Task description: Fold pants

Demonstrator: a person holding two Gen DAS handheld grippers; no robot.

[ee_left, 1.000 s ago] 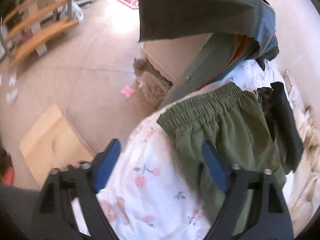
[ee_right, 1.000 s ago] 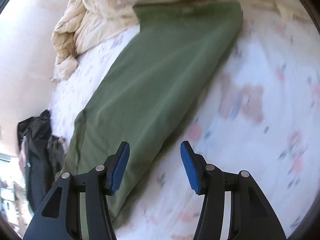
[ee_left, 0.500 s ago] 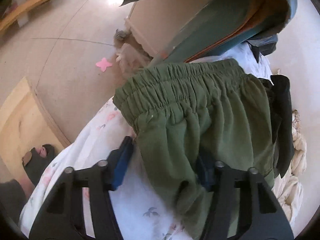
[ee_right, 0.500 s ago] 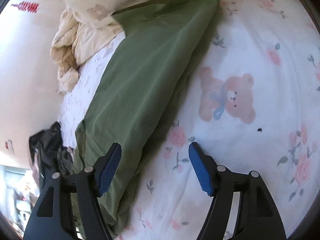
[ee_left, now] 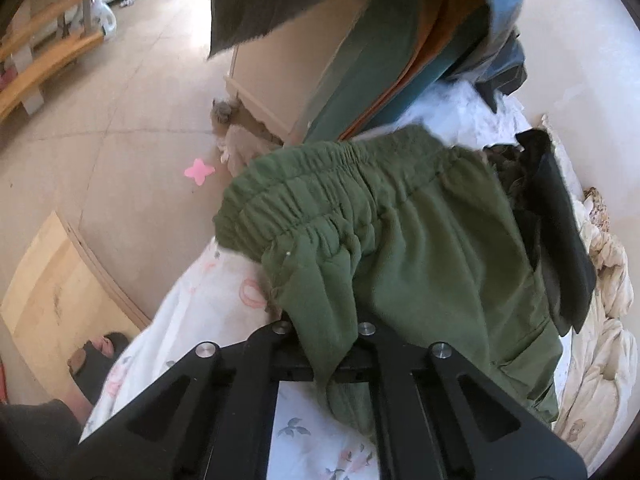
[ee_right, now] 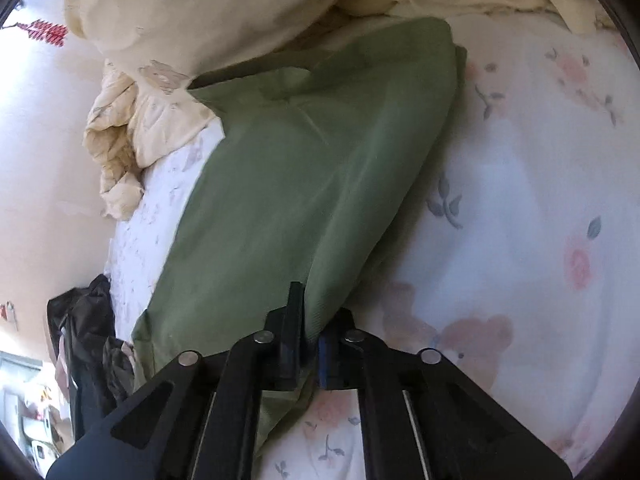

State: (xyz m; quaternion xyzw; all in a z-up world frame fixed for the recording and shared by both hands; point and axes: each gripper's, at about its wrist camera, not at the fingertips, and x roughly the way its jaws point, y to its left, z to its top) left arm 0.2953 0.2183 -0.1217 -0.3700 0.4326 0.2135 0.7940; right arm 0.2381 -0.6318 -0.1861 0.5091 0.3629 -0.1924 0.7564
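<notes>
My left gripper, black with two fingers, has just closed and now pinches a fold of the olive-green pants near the gathered waistband, angled steeply down. My right gripper, likewise just closed, clamps the pants' side edge between its blue-padded fingers, tilted downward too.

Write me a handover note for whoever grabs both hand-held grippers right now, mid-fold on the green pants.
Left hand-held gripper: jaws just closed, shut on the green pants beside the elastic waistband.
Right hand-held gripper: jaws just closed, shut on the pants' near edge, further along the leg.
Pants lie lengthwise on the floral bedsheet; cream quilt at the far end, dark clothes beside the waist.
Done: both grips taken.
Left: lift and make the fold; none is visible yet.
</notes>
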